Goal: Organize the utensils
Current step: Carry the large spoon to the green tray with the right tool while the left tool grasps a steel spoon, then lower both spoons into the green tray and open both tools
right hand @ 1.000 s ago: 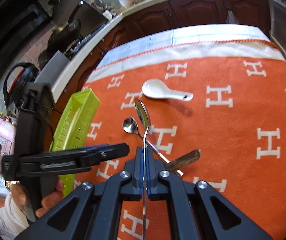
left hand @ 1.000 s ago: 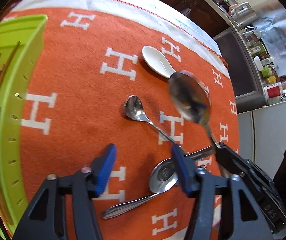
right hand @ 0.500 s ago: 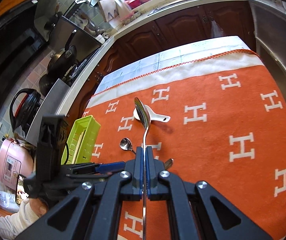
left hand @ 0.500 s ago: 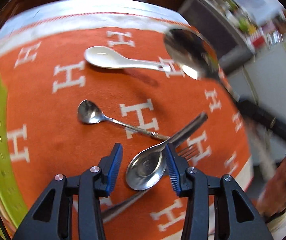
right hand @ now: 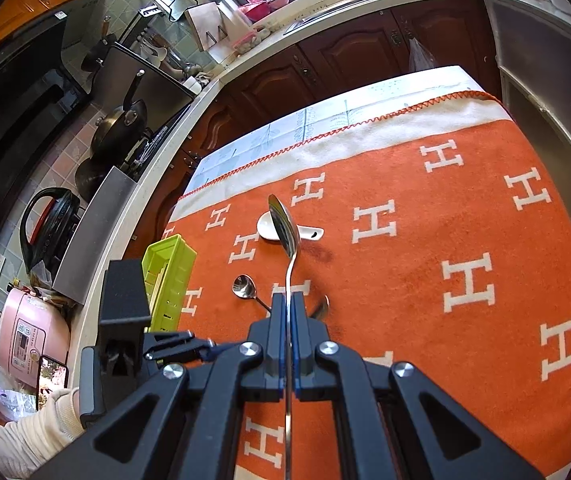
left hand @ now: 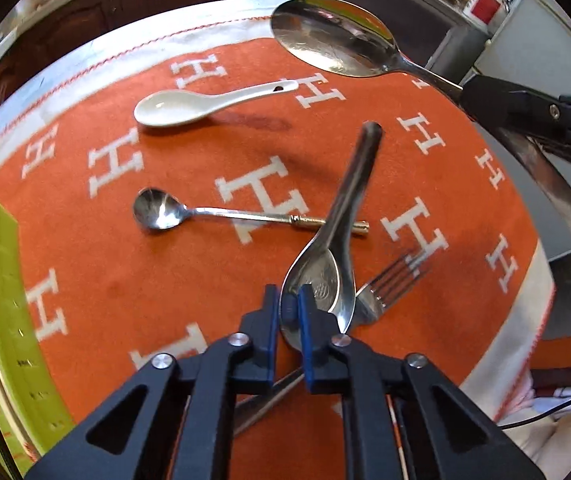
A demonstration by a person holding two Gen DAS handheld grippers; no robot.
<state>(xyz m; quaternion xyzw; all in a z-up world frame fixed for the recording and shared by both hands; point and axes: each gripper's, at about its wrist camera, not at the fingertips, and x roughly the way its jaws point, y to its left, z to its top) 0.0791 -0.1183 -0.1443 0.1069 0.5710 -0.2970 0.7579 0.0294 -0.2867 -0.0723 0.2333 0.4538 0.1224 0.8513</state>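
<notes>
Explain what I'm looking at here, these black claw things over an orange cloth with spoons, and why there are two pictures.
There is no robot. A person holds a two-finger gripper in each hand, and a fisheye camera on each looks along its fingers, so each picture is one gripper's own view.

In the left view, the left gripper has just closed on the bowl rim of a steel soup spoon. In the right view, the right gripper is shut on the handle of a large metal spoon, held above the cloth.

On the orange blanket lie a white ceramic spoon, a small teaspoon and a fork. A green tray sits at the left edge.
</notes>
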